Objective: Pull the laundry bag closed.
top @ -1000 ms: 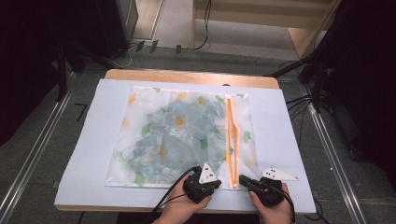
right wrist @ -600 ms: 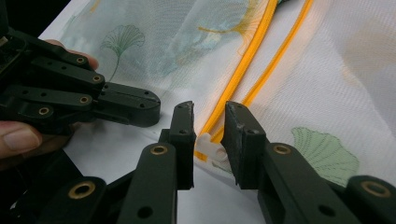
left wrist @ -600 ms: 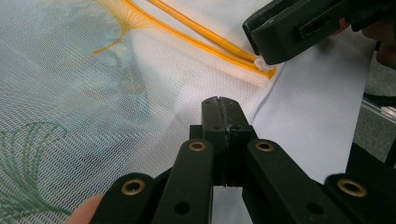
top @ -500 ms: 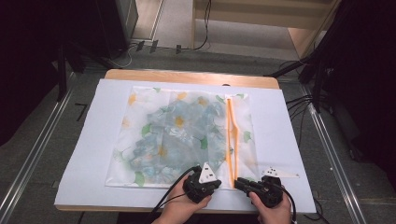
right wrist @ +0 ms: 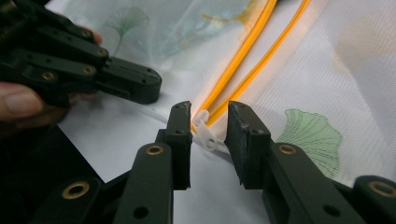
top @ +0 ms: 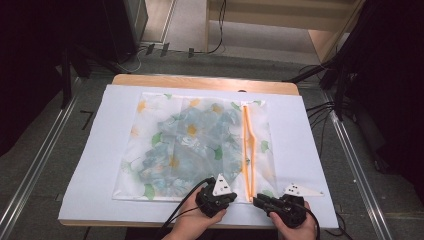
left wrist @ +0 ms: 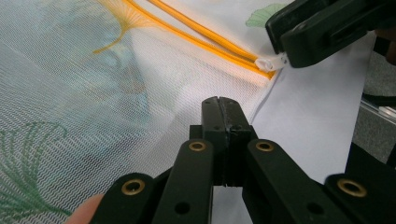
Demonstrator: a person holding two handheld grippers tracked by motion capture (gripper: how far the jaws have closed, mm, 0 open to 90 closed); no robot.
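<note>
**Both grippers at the near end of the orange zipper**

The right gripper (right wrist: 208, 130) has its two black jaws parted, one on each side of the small white plastic zipper pull (right wrist: 205, 131); the pull sits in the gap, and contact with either pad cannot be told. The left gripper (left wrist: 223, 106) has its jaws pressed together at the near hem of the translucent mesh bag printed with green and yellow leaves (top: 192, 142); whether mesh is pinched between them cannot be told. The pull lies at the near end of the orange zipper (top: 248, 145), which runs along the bag's right side, away from the person. The bag lies flat on a white sheet (top: 95, 170) covering the wooden table (top: 200, 81). In the high view, the left gripper (top: 216, 197) and right gripper (top: 272, 205) sit near each other at the table's near edge, each held in a hand.
</note>
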